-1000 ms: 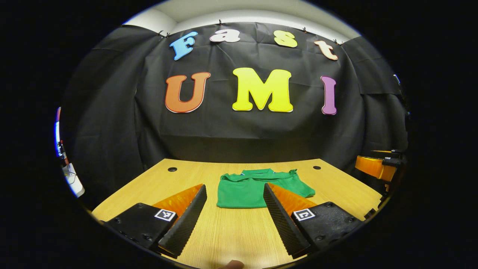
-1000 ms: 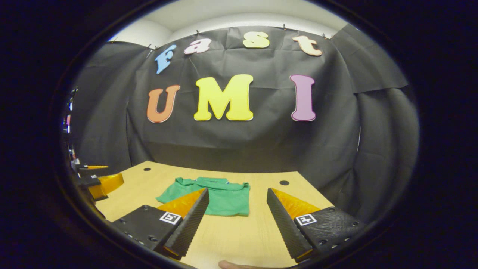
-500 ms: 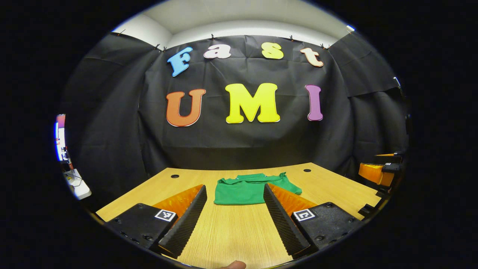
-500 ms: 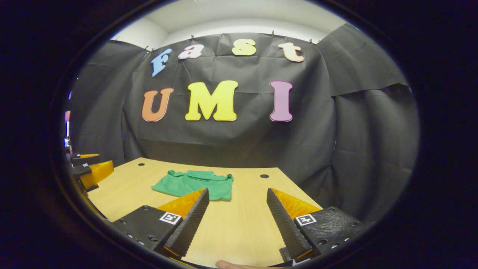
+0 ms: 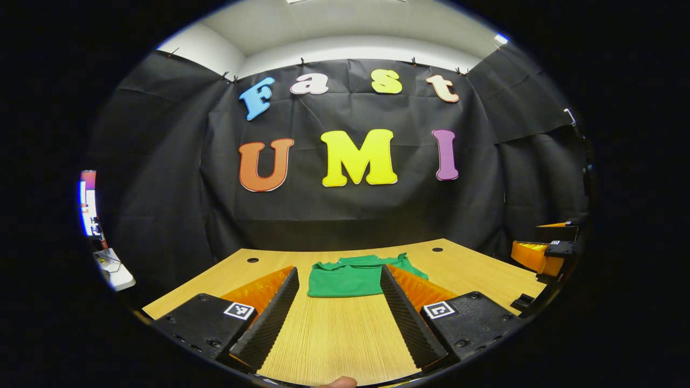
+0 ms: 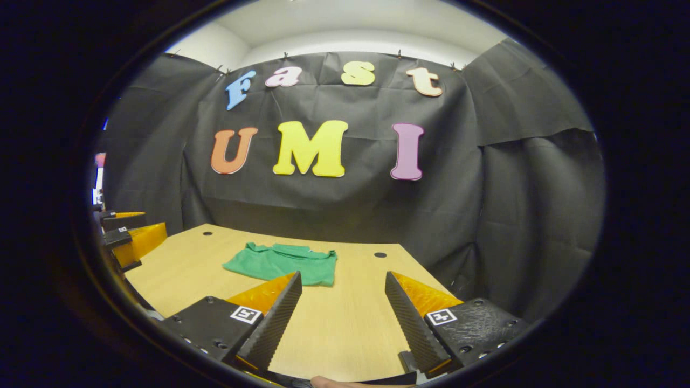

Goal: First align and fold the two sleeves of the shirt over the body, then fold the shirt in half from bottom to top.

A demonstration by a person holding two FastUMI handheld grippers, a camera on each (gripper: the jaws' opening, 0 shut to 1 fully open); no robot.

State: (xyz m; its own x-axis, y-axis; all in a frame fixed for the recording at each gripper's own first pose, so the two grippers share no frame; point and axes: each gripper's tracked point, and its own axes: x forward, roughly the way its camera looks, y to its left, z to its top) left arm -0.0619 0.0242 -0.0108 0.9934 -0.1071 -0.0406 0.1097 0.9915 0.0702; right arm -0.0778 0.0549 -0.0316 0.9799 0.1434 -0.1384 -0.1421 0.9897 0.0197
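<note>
- The green shirt [image 5: 349, 278] lies flat on the wooden worktop [image 5: 334, 334], folded into a compact block with the collar on its far side, toward the black cloth wall [image 5: 345, 215].
- In the left gripper view, a sleeve or corner of the shirt sticks out to the right of the block, past the inner edge of that gripper's right-hand finger.
- The left gripper [image 5: 338, 277] hovers on the near side of the shirt, its jaws spread wide with nothing between them but bare worktop; the tips frame the shirt's near edge in the view without touching it.
- The right gripper [image 6: 343, 283] also sits on the near side of the shirt, jaws released and apart, holding nothing. In the right gripper view the shirt [image 6: 280, 264] lies beyond and to the left of its left-hand fingertip.
- Each gripper shows at the edge of the other's view: the right one far right of the shirt in the left gripper view, the left one far left of the shirt in the right gripper view, both well apart from the cloth.
- Three round cable holes [image 5: 248, 260] mark the worktop's far strip, behind the shirt on either side.
- A fingertip of the person [image 5: 337, 382] peeks in at the bottom, nearer than the shirt.
</note>
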